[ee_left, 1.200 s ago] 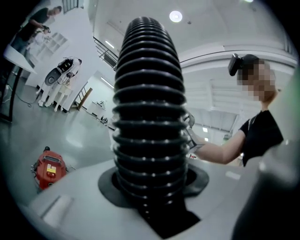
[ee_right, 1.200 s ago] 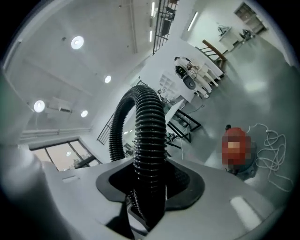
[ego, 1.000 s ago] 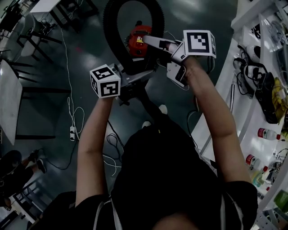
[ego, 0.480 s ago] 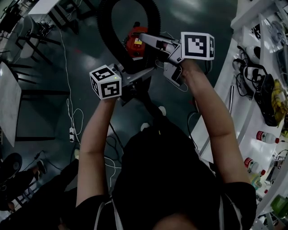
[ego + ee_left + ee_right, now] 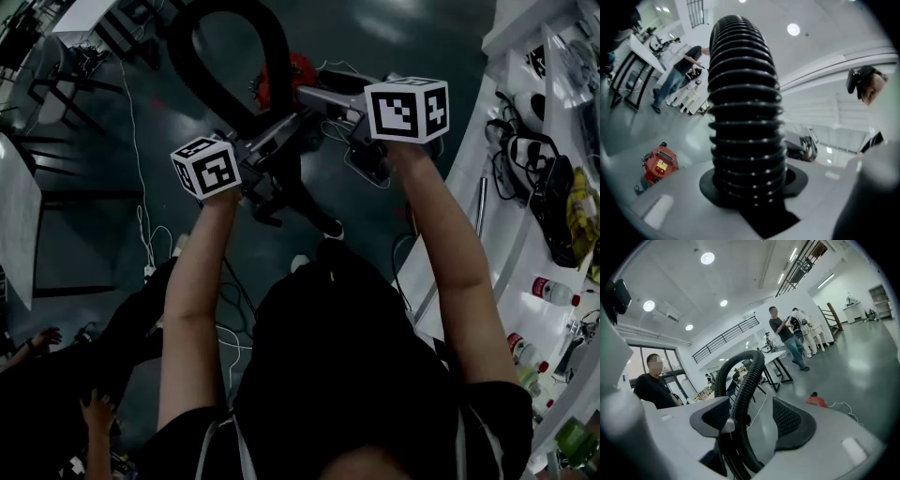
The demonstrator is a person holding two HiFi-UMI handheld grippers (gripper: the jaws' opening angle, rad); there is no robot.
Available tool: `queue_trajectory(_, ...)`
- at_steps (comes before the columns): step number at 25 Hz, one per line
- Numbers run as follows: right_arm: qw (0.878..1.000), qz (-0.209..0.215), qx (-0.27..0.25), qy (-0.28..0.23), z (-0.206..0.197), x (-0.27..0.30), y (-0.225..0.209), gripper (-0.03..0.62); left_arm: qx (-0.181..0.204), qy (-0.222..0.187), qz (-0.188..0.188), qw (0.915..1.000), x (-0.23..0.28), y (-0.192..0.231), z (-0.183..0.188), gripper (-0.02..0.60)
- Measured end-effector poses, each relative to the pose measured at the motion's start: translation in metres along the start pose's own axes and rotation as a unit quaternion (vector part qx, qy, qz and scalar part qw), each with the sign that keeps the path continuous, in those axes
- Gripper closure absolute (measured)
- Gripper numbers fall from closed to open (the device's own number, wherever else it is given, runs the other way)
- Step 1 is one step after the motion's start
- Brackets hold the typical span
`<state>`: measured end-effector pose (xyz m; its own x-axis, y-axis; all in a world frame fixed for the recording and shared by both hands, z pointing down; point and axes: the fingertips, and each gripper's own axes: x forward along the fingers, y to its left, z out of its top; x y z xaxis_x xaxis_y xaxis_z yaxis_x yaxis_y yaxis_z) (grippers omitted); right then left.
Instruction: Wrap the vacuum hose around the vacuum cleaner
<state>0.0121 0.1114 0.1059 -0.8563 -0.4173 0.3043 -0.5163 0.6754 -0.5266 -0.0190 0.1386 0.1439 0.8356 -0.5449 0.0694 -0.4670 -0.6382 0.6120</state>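
The right gripper has just been opening its jaws wide, so the black hose now runs loose between them. The left gripper squeezes the hose tight. The red vacuum cleaner sits below on the floor, probably not wrapped yet.

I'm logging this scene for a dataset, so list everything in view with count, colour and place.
hose: one, black, ribbed, looped in the air ahead of both grippers
vacuum: one, red, on the floor
bench: one, white, right side
bottles: at least two, red-capped, on the bench
table: one, white, far left
bystanders: at least two, one seated in black, one standing in a dark top, in the background
left gripper: one, grey, fingers shut on the hose
right gripper: one, grey, fingers have just been opening, hose between them
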Motion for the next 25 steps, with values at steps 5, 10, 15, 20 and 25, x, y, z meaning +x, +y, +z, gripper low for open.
queue_trajectory(5,0.999,0.008,0.001,0.044,-0.034,0.003,-0.02,0.315,-0.015,-0.084,0.068,0.9941,-0.008,0.031,0.042,0.405)
queue_trajectory(10,0.997,0.019,-0.014,0.077,-0.06,0.014,-0.026,0.315,-0.002,-0.114,0.097,0.9887,0.006,0.036,0.069,0.405)
queue_trajectory(15,0.992,0.018,-0.05,0.115,-0.095,0.016,-0.032,0.309,0.041,-0.139,0.113,0.983,0.019,0.029,0.095,0.405)
queue_trajectory(20,0.996,0.009,-0.022,0.091,-0.102,0.01,-0.053,0.324,0.074,-0.127,0.095,0.9846,0.031,0.011,0.109,0.405)
queue_trajectory(25,0.995,-0.022,-0.021,0.094,-0.104,0.004,-0.082,0.388,0.074,-0.11,0.08,0.9879,0.035,0.003,0.112,0.405)
